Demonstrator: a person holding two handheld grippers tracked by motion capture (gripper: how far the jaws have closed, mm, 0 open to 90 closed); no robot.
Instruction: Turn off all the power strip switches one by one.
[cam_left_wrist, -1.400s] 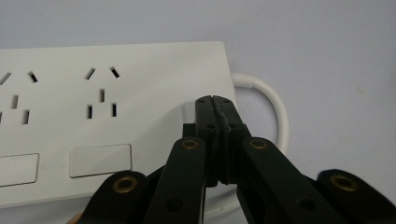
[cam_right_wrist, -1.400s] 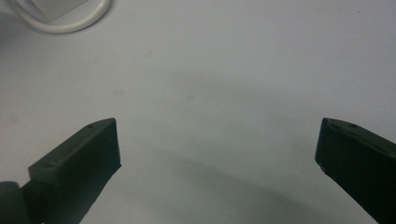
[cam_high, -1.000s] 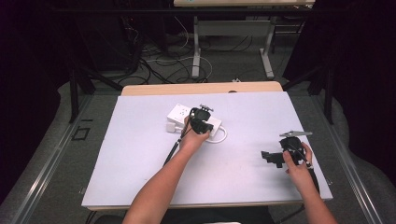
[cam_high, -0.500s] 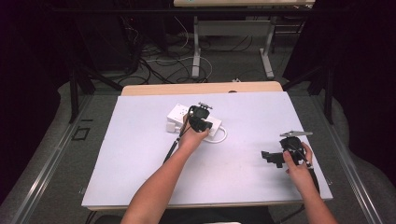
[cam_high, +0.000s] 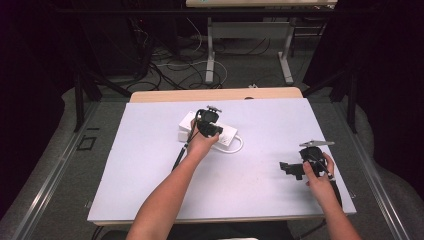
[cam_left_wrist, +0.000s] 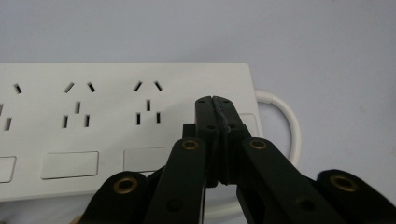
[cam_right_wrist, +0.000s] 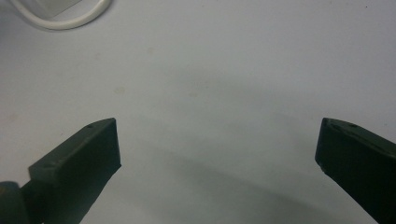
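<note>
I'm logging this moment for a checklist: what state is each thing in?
Left gripper: shut, tips over the power strip's switch end.
Right gripper: open, nothing between its jaws.
Power strip: flat on the table, visible sockets unplugged.
White cable: looped beside the strip.

White power strip (cam_left_wrist: 116, 130) runs off the frame's left edge; the closed left gripper (cam_left_wrist: 215, 103) hides its end switch.

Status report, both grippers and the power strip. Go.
Left gripper shut, tips over the power strip near its cable end. Right gripper open above bare table. Nothing in the way.
</note>
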